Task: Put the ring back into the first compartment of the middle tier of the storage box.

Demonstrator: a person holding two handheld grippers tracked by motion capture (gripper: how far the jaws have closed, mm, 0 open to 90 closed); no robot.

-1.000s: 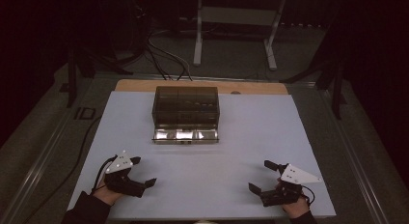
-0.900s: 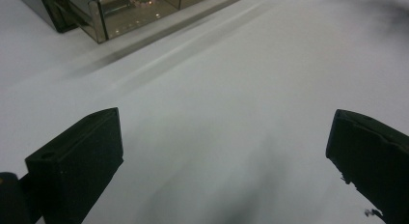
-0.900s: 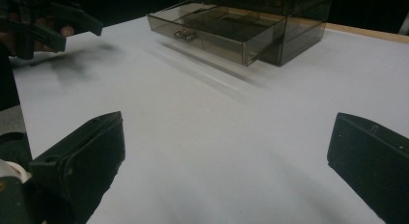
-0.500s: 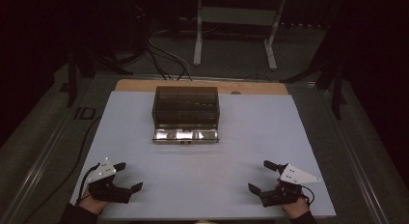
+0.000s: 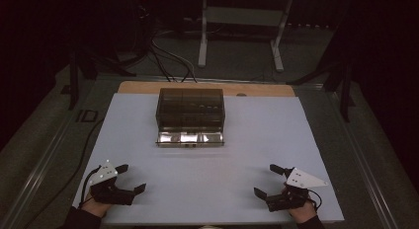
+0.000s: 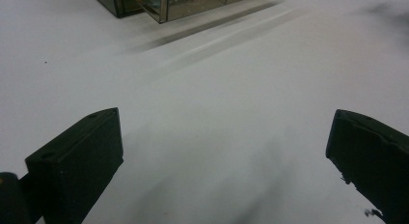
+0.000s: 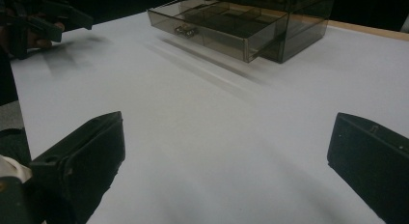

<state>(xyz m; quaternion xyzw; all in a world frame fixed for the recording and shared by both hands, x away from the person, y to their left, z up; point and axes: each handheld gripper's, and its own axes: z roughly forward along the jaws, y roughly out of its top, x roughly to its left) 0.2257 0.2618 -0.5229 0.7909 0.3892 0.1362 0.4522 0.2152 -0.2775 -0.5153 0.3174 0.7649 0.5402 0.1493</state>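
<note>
A smoky see-through drawer box (image 5: 190, 106) stands on the white table sheet (image 5: 207, 170), back of centre. Its bottom drawer (image 5: 190, 137) is pulled out toward me. In the right gripper view the drawer (image 7: 217, 26) has several compartments, and a small pale item (image 7: 182, 30) lies in one. My left gripper (image 5: 131, 177) rests open near the front left corner, with nothing between its jaws, and the box corner (image 6: 159, 2) is far ahead of it. My right gripper (image 5: 266, 180) is open and empty near the front right. The left gripper (image 7: 43, 21) is also seen across the sheet.
A wooden board edge (image 5: 148, 87) runs behind the sheet. A black cable (image 5: 84, 150) trails off the table's left side. Beyond the table, a metal stand (image 5: 237, 36) and more cables (image 5: 168, 56) sit on the dark floor.
My left gripper slid left toward the front left corner, then edged slightly back right. The right gripper and the box have stayed put.
</note>
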